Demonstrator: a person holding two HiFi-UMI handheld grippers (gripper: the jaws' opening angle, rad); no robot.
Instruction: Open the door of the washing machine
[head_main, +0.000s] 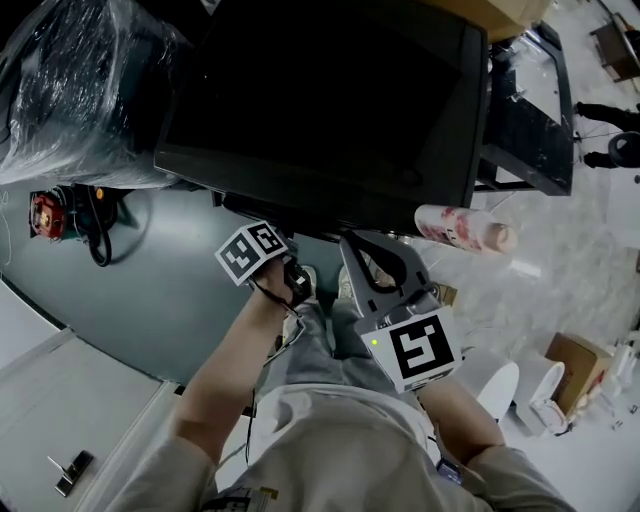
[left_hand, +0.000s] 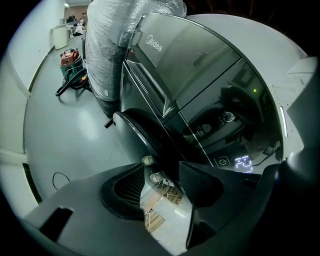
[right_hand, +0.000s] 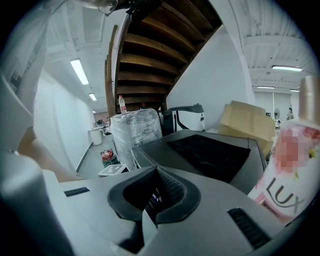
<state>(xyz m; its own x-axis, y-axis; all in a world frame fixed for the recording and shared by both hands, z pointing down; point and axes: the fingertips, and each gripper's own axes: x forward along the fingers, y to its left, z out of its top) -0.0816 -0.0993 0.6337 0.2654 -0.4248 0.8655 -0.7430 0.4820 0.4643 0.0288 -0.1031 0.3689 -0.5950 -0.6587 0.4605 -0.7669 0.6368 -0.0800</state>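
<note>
The left tool (left_hand: 162, 167) is held open, with nothing between its jaws, close before the front of the washing machine (left_hand: 200, 60). The round dark door (left_hand: 141, 131) is seen on that front, just beyond the jaw tips. The right tool (right_hand: 157, 172) is held closed and empty, raised level with the machine's top near its front right corner. A pink bottle (right_hand: 287, 170) is seen just beside it, to the right.

Both grippers held out in front of the body

The left gripper (left_hand: 162, 169) has its jaws apart. The right gripper (right_hand: 156, 175) has its jaws closed, the tips meeting. In the head view the left forearm (head_main: 215, 385) and the right forearm (head_main: 462, 408) both reach forward, near each other.
</note>
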